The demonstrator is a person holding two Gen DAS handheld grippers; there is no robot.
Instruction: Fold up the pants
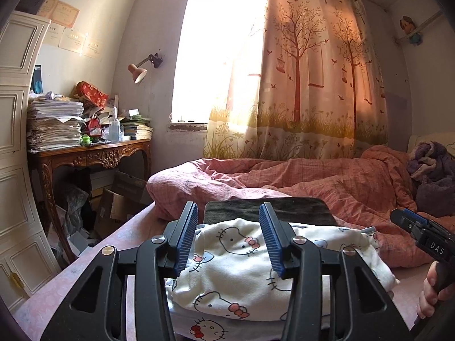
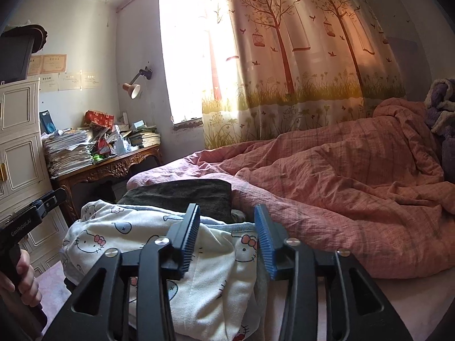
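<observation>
Drawers (image 1: 17,130) stood at far left, then a cluttered desk (image 1: 93,156), a lit window (image 1: 216,51) with its curtain (image 1: 312,65), and a pink quilt (image 1: 327,182) heaped across the bed toward the right. Nearest the cameras the pants (image 1: 241,270), white with a cat print, lay in a folded bundle on the sheet (image 1: 119,244), touching a dark cloth (image 1: 270,209) behind them. The left gripper (image 1: 230,238) hung over the bundle with its jaws apart and nothing between the pads. The right gripper (image 2: 224,238) likewise stood open and empty above the bundle's right edge. The fold looked nearly finished. To do it well, both claws would probably need to press the top layer flat and square the loose right-hand edge (image 2: 244,281) without dragging the layers underneath.
</observation>
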